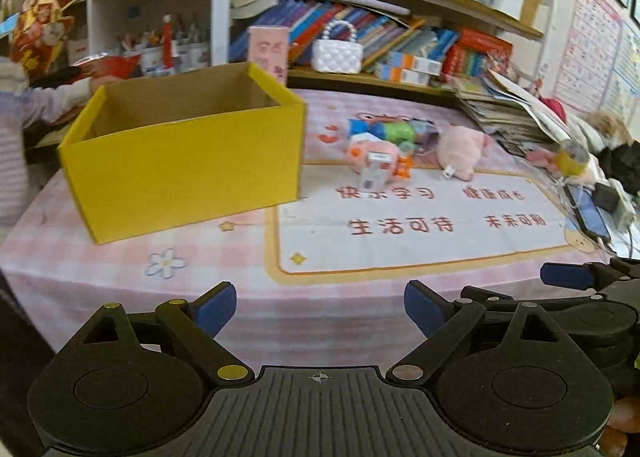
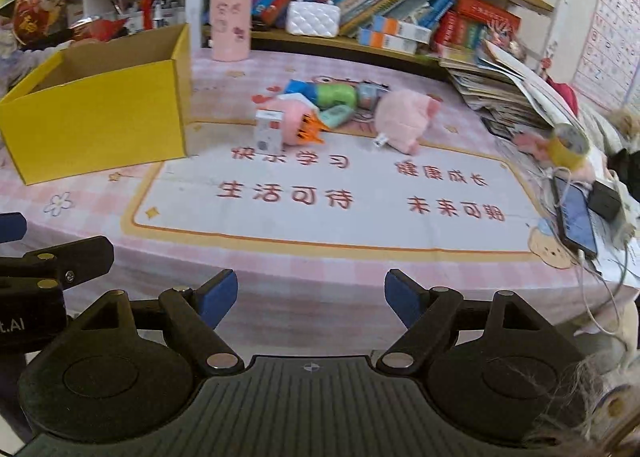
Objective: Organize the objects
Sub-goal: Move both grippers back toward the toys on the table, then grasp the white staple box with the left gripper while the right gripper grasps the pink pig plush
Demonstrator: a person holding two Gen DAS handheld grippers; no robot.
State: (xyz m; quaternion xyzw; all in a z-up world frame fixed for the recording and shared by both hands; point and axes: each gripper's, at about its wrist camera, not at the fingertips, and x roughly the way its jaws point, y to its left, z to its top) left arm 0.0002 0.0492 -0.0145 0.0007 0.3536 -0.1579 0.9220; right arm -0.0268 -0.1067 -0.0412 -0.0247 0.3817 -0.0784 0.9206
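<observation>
The left gripper (image 1: pixel 319 307) sits low in the frame, jaws spread wide with nothing between them. The right gripper (image 2: pixel 311 299) likewise stands parted and empty. An open yellow cardboard box (image 1: pixel 184 161) rests at centre left on the pink checked tablecloth (image 1: pixel 248 285). Right of it, near the frame's centre, lies a heap of small toys (image 1: pixel 380 149), just beside a pink plush pig (image 1: pixel 464 151).

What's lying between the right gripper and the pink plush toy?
Only bare printed tablecloth between the right gripper and the pink plush toy; right wrist view shows it.
</observation>
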